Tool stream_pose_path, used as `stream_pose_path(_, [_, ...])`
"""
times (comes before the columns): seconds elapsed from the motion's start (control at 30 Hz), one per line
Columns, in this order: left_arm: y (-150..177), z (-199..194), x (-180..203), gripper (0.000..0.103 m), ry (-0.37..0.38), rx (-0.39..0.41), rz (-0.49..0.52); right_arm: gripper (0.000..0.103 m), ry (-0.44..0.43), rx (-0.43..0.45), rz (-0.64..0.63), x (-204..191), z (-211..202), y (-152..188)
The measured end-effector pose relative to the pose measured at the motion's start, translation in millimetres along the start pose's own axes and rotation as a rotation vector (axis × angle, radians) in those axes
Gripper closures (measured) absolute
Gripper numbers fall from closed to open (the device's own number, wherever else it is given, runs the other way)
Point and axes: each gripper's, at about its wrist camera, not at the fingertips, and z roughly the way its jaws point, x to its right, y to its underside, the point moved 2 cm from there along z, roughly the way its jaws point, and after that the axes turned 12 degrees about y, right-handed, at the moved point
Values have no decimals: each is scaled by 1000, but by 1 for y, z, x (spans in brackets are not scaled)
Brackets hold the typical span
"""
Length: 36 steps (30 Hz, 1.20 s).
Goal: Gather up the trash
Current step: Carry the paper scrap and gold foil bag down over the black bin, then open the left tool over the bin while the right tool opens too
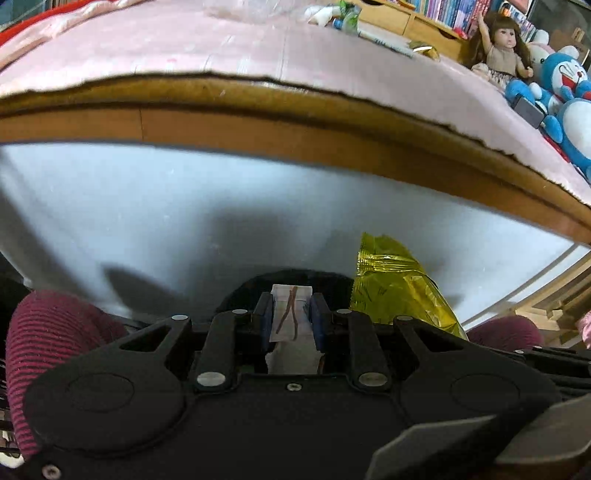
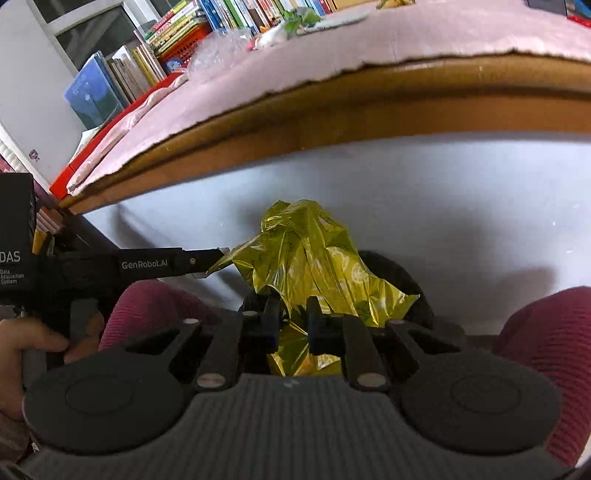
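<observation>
Left gripper [image 1: 291, 317] pinching white paper scrap [image 1: 290, 314]; right gripper [image 2: 291, 325] clamping yellow wrapper [image 2: 314, 258]; pink-covered table [image 1: 221, 48], bookshelf [image 2: 221, 22] behind.

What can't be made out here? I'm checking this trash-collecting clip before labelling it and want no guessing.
- Left wrist view: the white paper scrap clamped in the left gripper; its lower end is hidden by the gripper body.
- Both views: the dark rim below is mostly covered by the yellow foil wrapper, held by the right gripper.
- Left wrist view: far litter on the pink cloth is too small to identify.
</observation>
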Motion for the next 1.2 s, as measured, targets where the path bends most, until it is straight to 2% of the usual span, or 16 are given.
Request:
stream_pose_path(0.57, [5, 36, 4, 82, -35, -122, 27, 84, 2, -85, 16, 1, 29, -3])
stream_pose_path(0.9, [5, 47, 8, 82, -52, -169, 41, 83, 44, -101, 1, -4, 34, -2])
stream_pose_path(1.07, [5, 50, 8, 70, -77, -182, 55, 79, 50, -102, 9, -4, 35, -1])
stream_pose_path(1.2, [4, 50, 12, 65, -79, -186, 52, 75, 48, -103, 19, -3, 36, -1])
